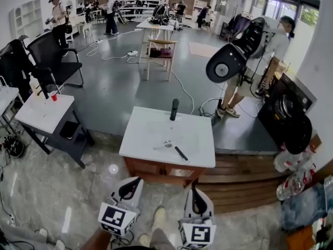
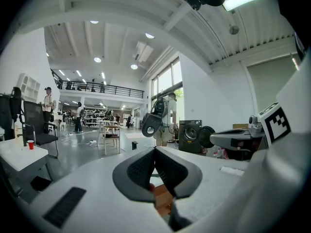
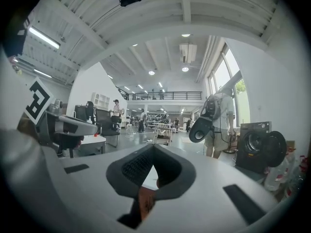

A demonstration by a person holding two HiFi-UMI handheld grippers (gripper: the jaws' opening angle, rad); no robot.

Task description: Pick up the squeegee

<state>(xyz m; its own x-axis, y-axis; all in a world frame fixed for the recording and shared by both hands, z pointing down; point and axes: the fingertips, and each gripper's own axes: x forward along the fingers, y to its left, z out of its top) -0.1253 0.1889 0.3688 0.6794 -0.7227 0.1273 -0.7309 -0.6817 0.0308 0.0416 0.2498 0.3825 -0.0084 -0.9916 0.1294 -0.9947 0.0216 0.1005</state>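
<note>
The squeegee, with a black handle and a thin pale blade, lies flat near the front of a white-topped wooden table in the head view. Both grippers hang low in front of that table, short of its near edge. My left gripper is at the lower left and my right gripper at the lower right. In the left gripper view the jaws of the left gripper meet at the tip with nothing between them. The right gripper is likewise shut and empty. Neither gripper view shows the squeegee clearly.
A black cylinder stands at the table's far edge. To the left are a second white table with a red cup and a black chair. At the right are a person with a backpack, a washing machine and a wooden step.
</note>
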